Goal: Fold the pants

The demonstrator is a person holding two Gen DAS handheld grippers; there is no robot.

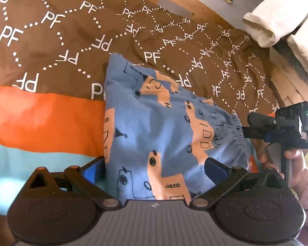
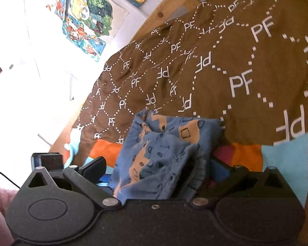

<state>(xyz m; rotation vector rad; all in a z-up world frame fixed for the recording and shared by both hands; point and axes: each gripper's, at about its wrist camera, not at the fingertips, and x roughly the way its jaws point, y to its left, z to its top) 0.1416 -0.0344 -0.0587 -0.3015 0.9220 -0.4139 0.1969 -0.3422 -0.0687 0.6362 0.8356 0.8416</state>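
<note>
Blue printed pants lie folded, frame centre, on the brown bedspread. Left gripper gapes wide; right gripper wide, cloth between. Advice: press edges square before releasing.

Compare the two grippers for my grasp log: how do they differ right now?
The left gripper is open, its fingers straddling the near edge of the blue patterned cotton pants; the right gripper is open too, but with bunched waistband cloth lying between its fingers. The left's body looks grey; the right's looks black. Both are at the pants lying on the brown PF-lettered bedspread.
</note>
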